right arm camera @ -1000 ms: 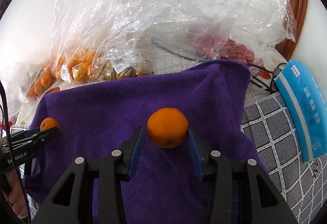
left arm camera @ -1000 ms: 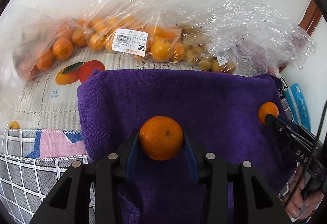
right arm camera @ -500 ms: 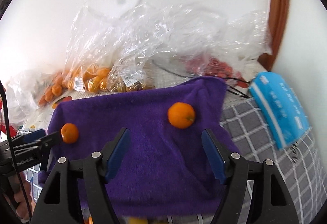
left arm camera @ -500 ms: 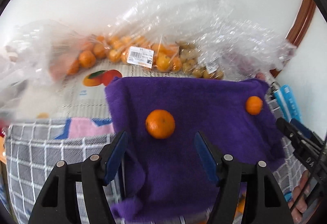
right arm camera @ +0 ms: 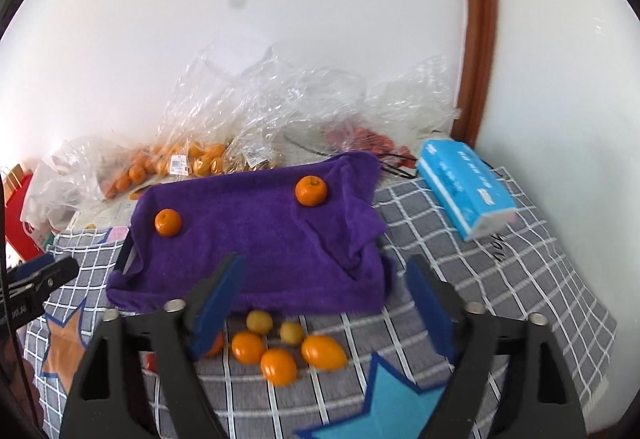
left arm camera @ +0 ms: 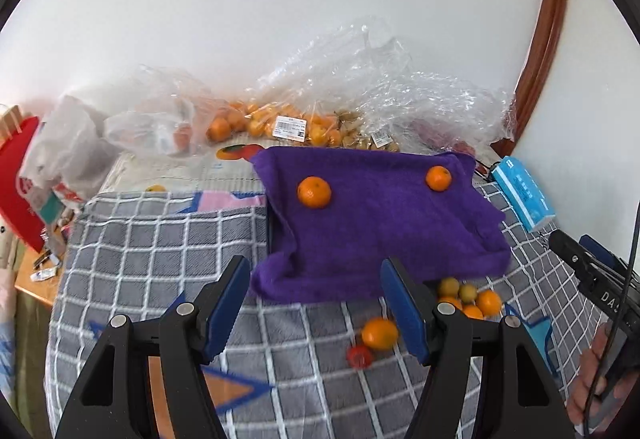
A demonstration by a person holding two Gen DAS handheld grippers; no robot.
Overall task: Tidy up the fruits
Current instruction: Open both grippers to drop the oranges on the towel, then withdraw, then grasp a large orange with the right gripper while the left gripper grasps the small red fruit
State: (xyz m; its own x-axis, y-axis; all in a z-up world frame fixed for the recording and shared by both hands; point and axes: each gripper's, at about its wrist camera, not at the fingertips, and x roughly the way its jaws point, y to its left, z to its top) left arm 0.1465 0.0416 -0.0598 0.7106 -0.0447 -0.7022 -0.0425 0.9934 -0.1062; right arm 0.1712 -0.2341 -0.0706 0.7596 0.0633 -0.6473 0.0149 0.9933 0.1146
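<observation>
Two oranges on the purple towel (left arm camera: 384, 223), one (left arm camera: 314, 191) near its left edge, the other (right arm camera: 311, 190) near the far right corner. Left gripper (left arm camera: 316, 303) spread and empty, right gripper (right arm camera: 324, 303) opening with nothing between, both over bare towel. Loose small fruits (right arm camera: 276, 347) at the near edge, partly hidden by a finger; bagged fruit (left arm camera: 256, 123) hard to make out.

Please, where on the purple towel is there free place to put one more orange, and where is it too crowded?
The purple towel is bare between its two oranges, left and right, and across its whole near half. It is crowded just off the towel's near edge, where loose small fruits cluster on the checked blanket, and behind the towel, where the plastic fruit bags lie along the wall.
</observation>
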